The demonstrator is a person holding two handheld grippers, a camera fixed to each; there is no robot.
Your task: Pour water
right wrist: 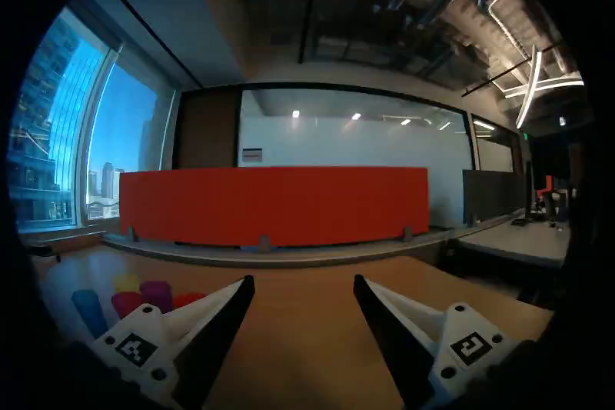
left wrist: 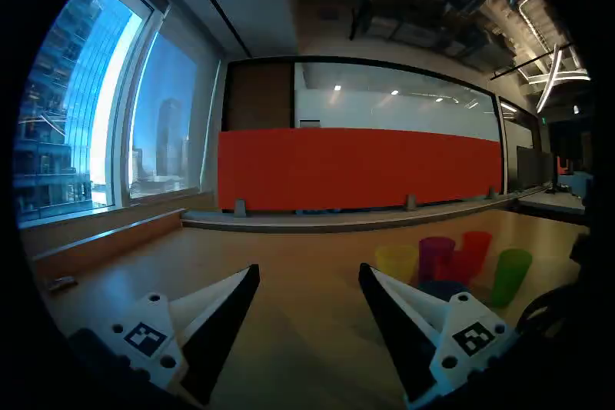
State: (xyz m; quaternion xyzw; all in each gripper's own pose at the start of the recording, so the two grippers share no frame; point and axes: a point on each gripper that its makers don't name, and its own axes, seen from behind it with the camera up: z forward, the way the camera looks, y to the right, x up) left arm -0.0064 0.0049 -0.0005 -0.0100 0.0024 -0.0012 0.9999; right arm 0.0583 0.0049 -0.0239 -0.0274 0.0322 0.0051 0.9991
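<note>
Several coloured plastic cups stand together on the wooden table. In the left gripper view they sit at the right: a yellow cup (left wrist: 396, 261), a purple cup (left wrist: 436, 255), a red cup (left wrist: 474, 251), a green cup (left wrist: 510, 275) and a blue cup (left wrist: 442, 289) partly hidden behind my finger. My left gripper (left wrist: 309, 281) is open and empty, to the left of the cups. In the right gripper view the cups are at the lower left: a blue cup (right wrist: 88, 310), a yellow cup (right wrist: 127, 282) and a purple cup (right wrist: 156, 293). My right gripper (right wrist: 304, 291) is open and empty.
A red divider panel (left wrist: 357, 168) runs along the far edge of the table (left wrist: 307, 256). Tall windows (left wrist: 92, 125) line the left wall. A second desk (right wrist: 515, 241) with monitors stands at the right. A small dark object (left wrist: 61, 283) lies near the left table edge.
</note>
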